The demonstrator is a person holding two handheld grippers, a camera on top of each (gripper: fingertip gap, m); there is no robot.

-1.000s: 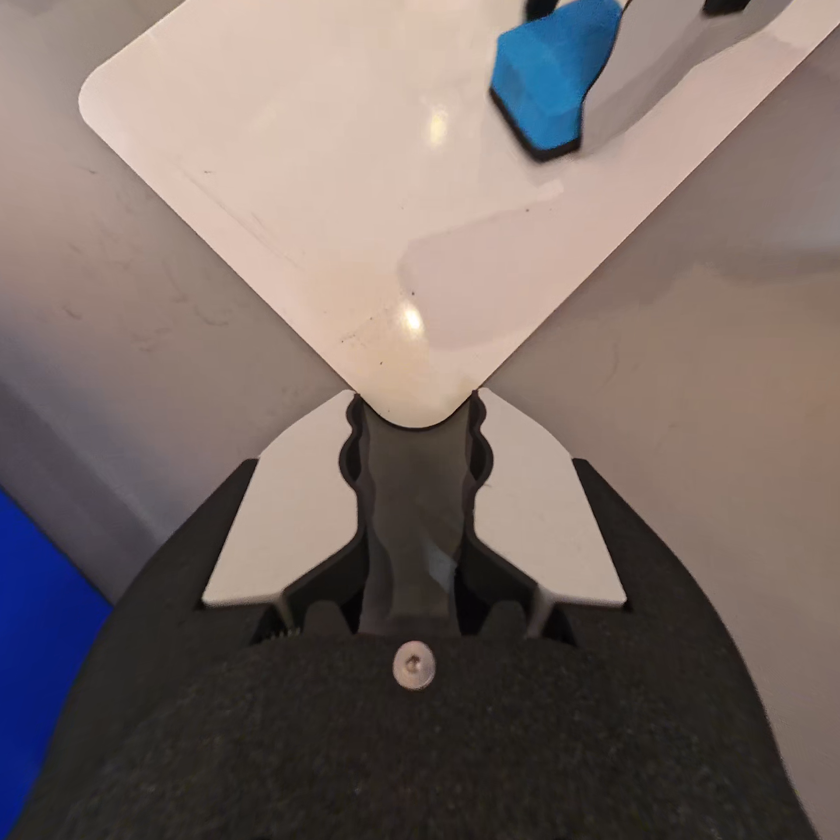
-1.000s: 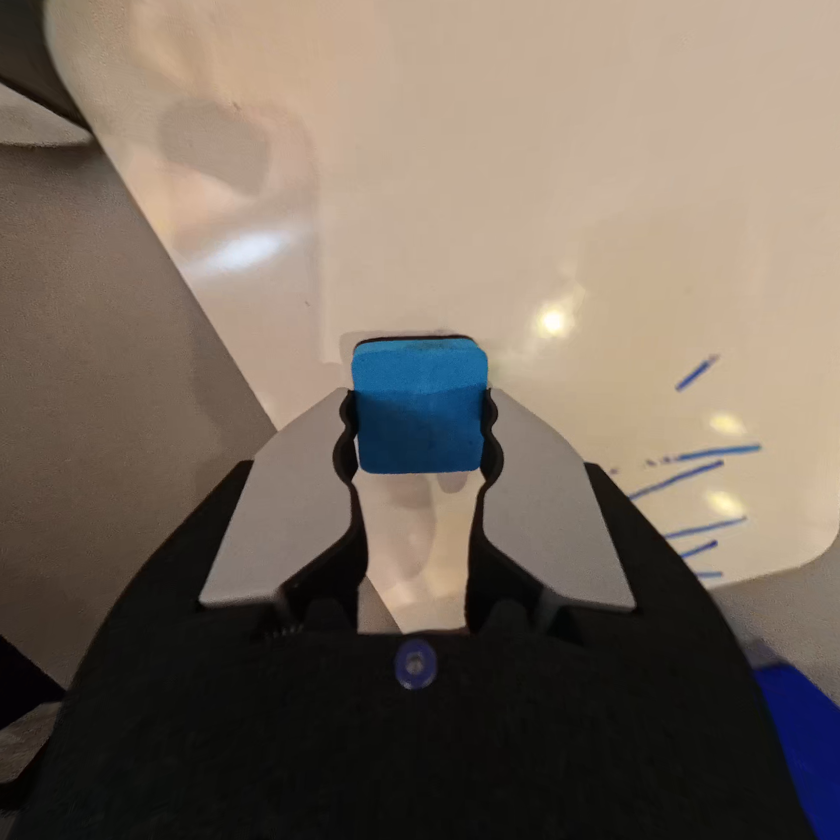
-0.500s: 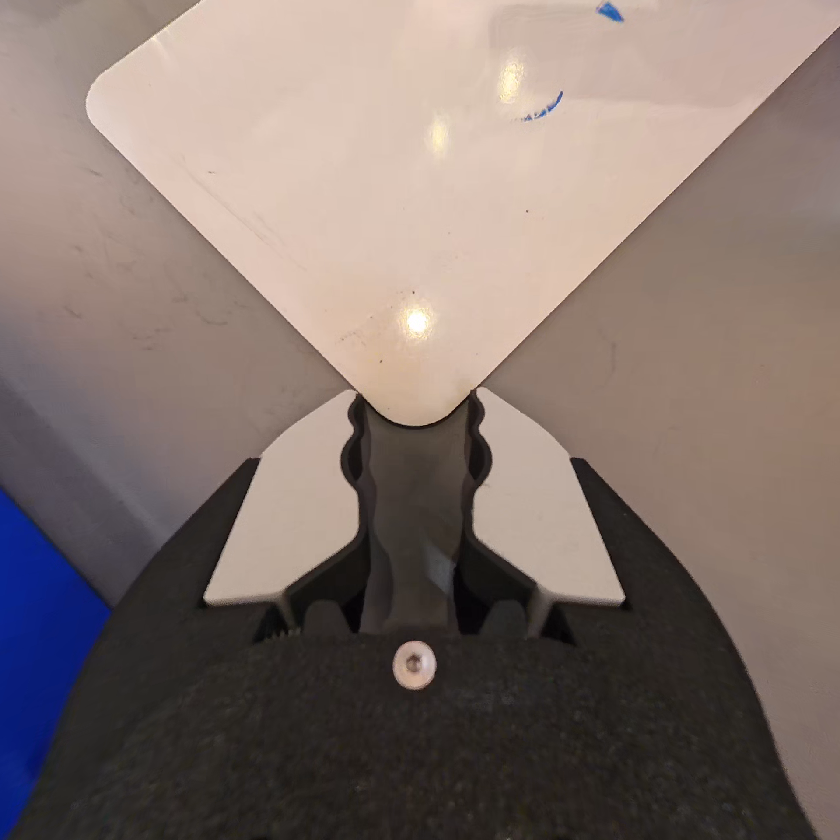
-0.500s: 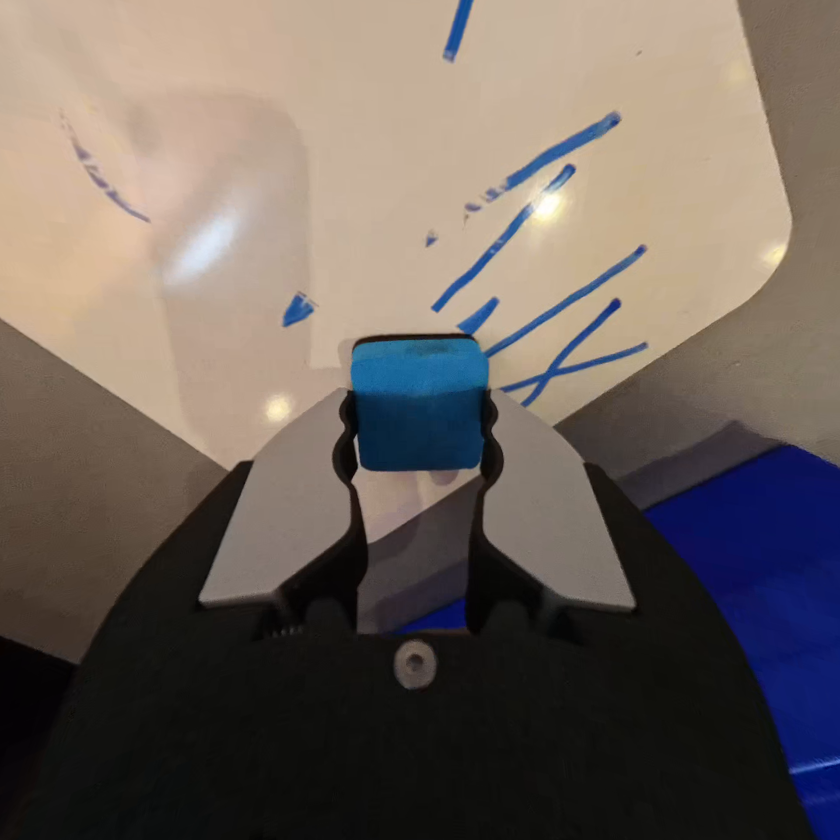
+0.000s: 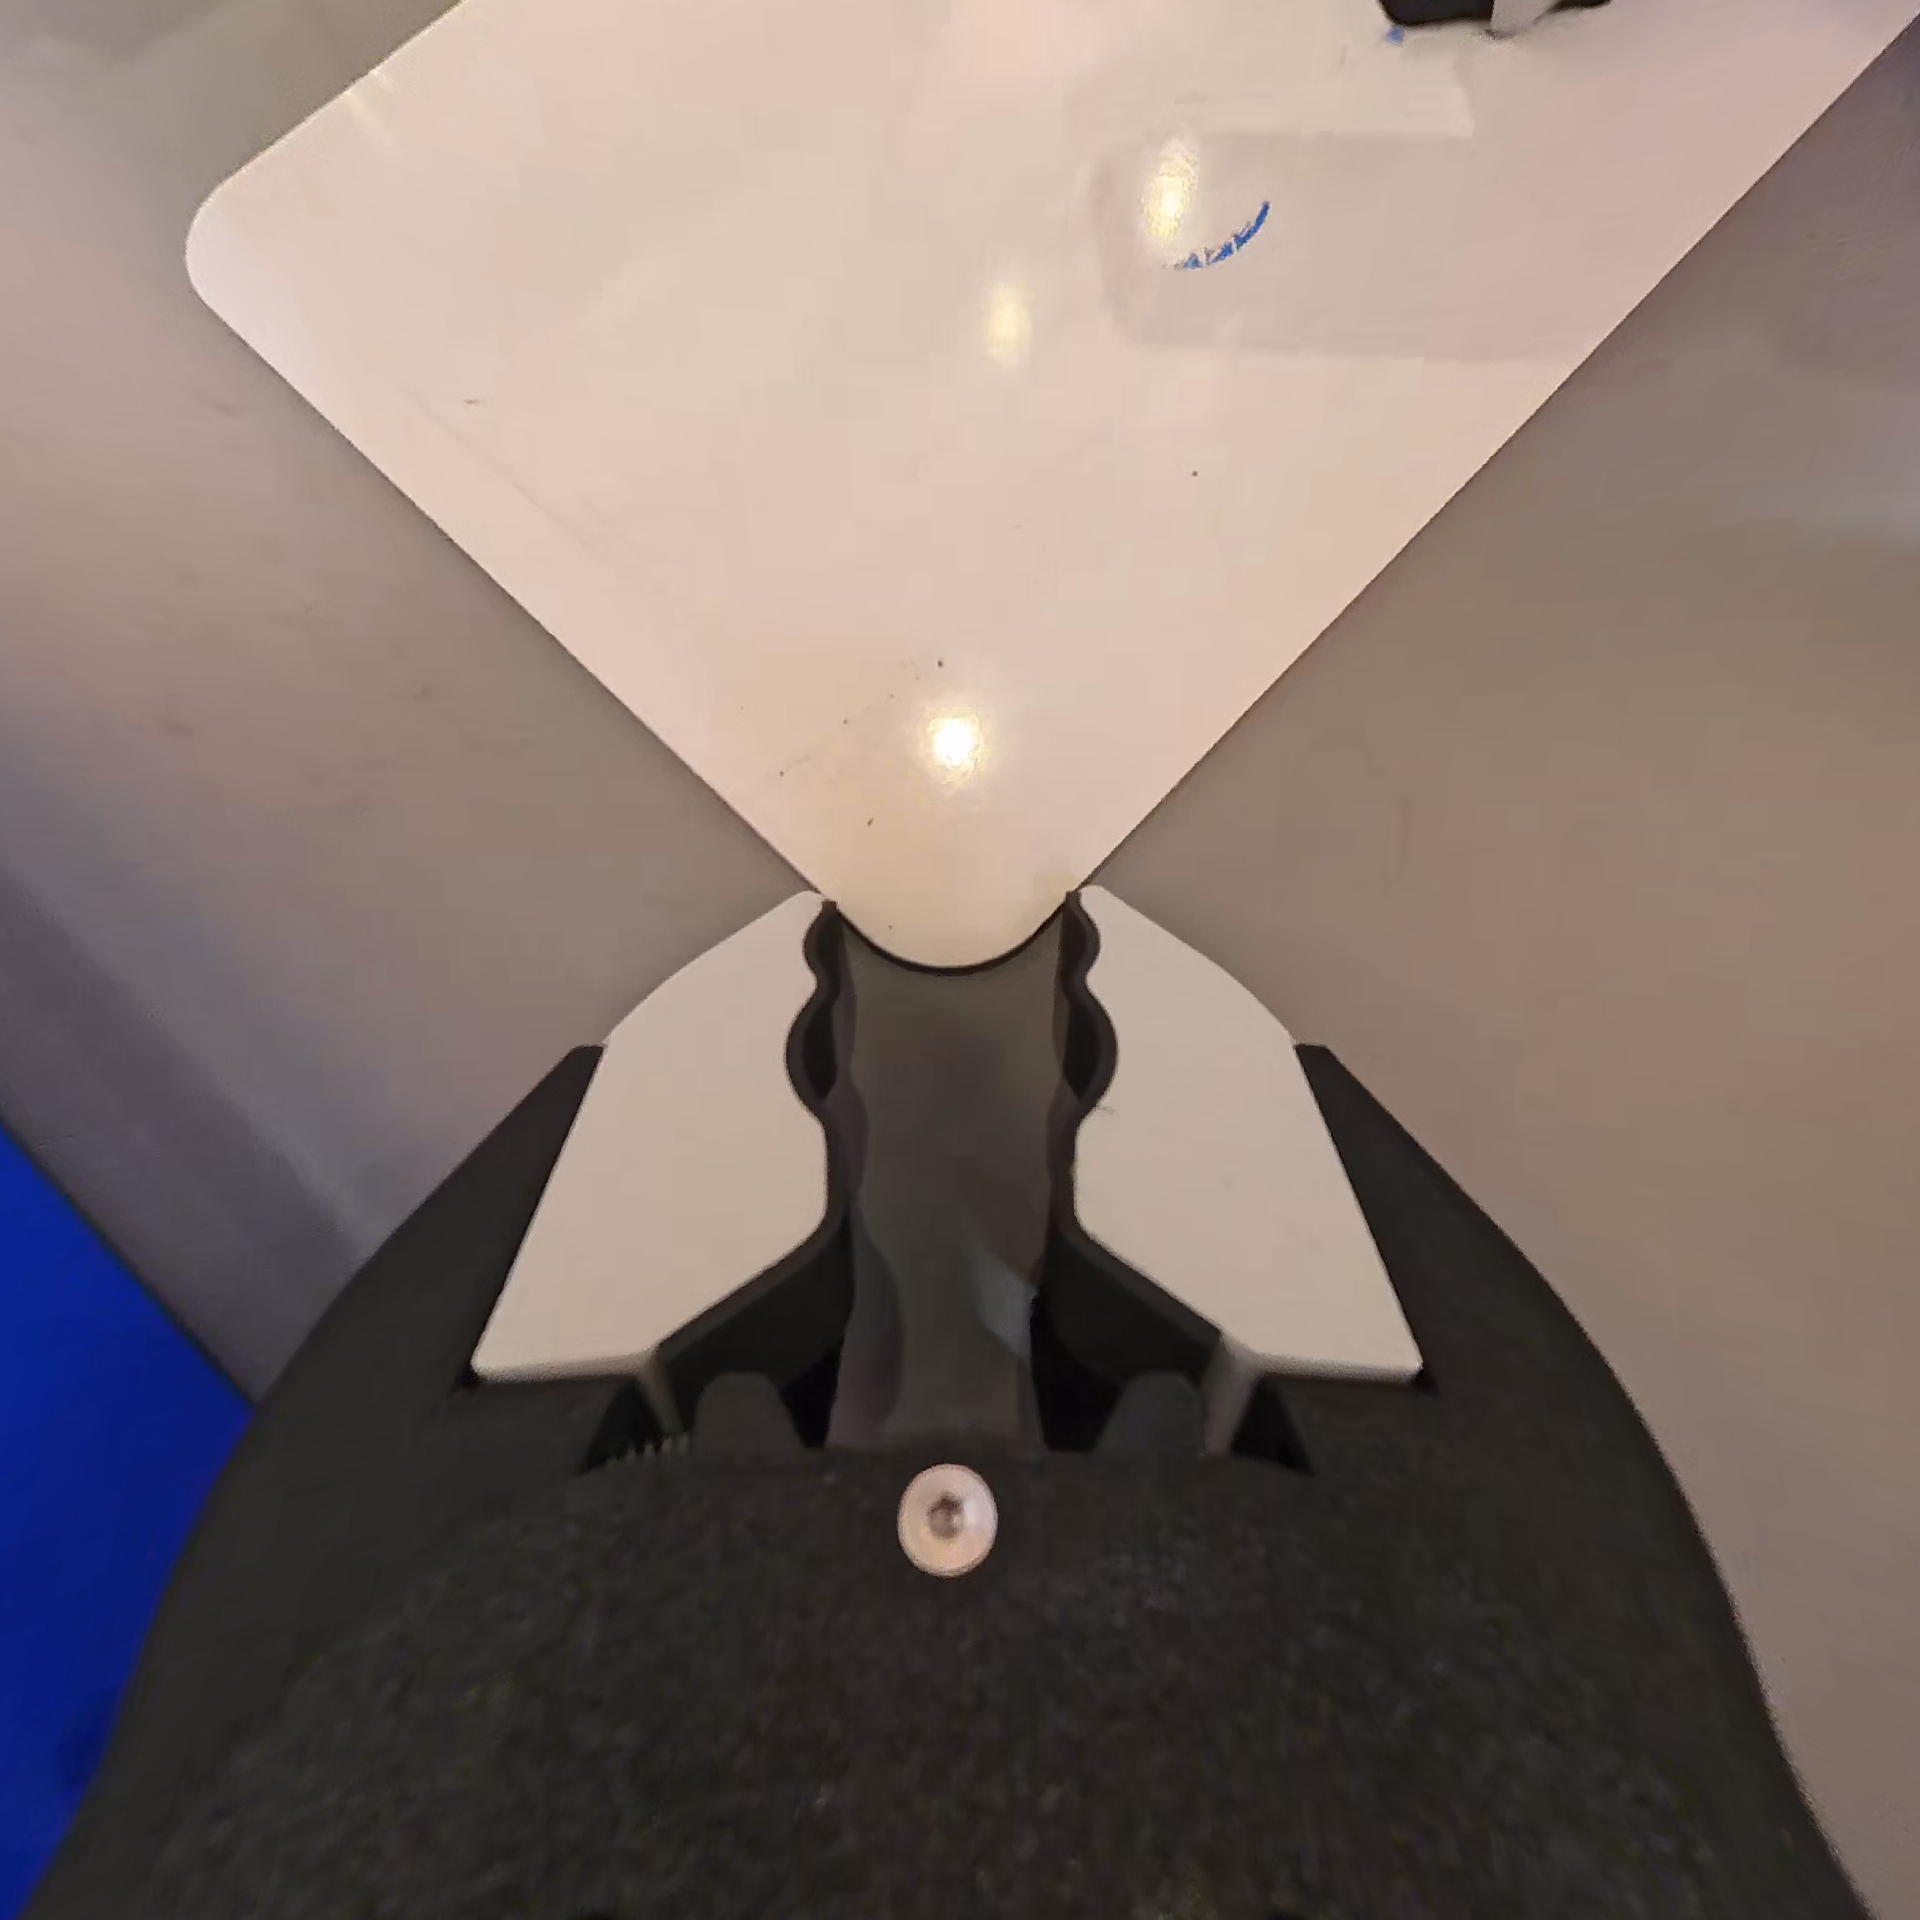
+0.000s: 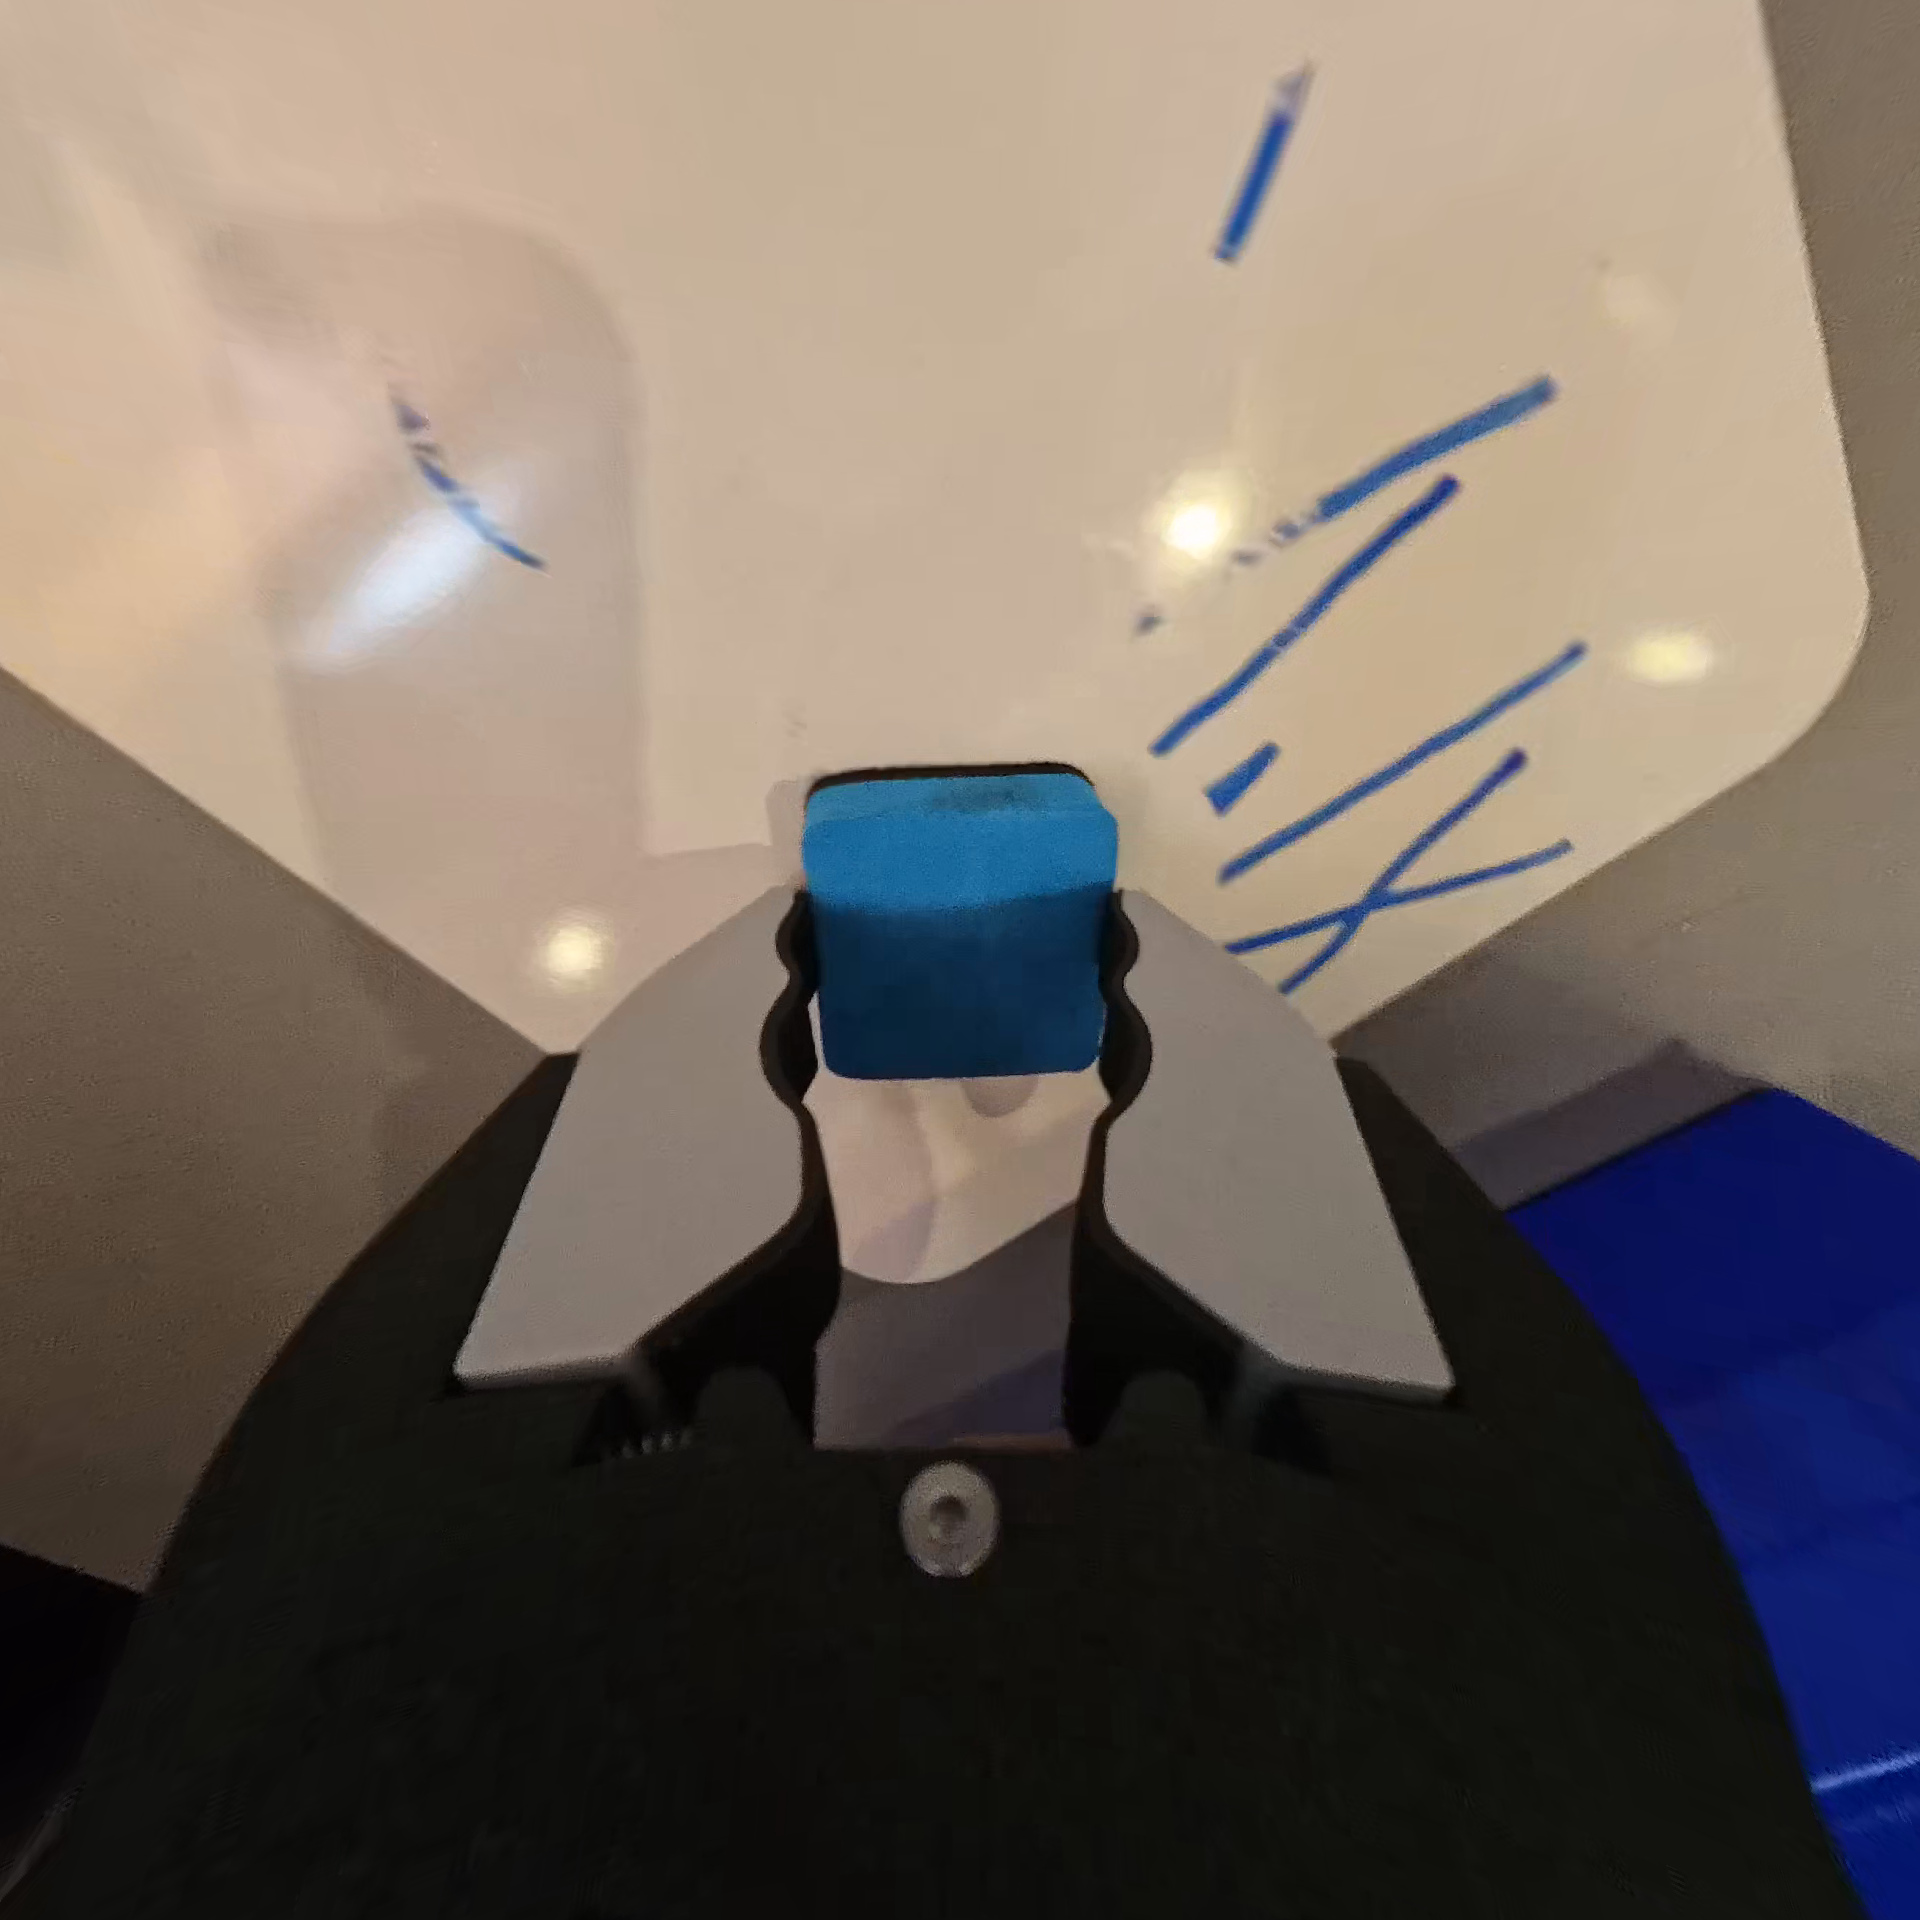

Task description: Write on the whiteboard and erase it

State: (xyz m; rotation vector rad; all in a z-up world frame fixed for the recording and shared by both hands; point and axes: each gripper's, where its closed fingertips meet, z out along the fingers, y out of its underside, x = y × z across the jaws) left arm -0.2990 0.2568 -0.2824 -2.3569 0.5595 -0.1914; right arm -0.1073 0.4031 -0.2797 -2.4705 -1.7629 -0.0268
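Note:
The white whiteboard (image 5: 831, 416) lies flat on the grey table (image 5: 260, 727), turned like a diamond. My left gripper (image 5: 948, 920) has its fingertips pressed on both sides of the board's near corner. A faint blue arc (image 5: 1226, 244) remains at the far right. My right gripper (image 6: 956, 914) is shut on a blue foam eraser (image 6: 956, 935), whose black face rests on the whiteboard (image 6: 935, 312). Several blue marker strokes (image 6: 1392, 727) lie just right of the eraser. A thin blue smear (image 6: 457, 488) lies to its left. The right gripper's tip (image 5: 1455, 10) shows at the left wrist view's top edge.
A bright blue surface lies beyond the table edge at the lower left of the left wrist view (image 5: 83, 1507) and the lower right of the right wrist view (image 6: 1714, 1351). Grey table (image 6: 208, 1039) surrounds the board.
My right gripper has swept the eraser across the board from the blank left part to beside the blue strokes, wiping a small mark near it. The left gripper has stayed at the corner.

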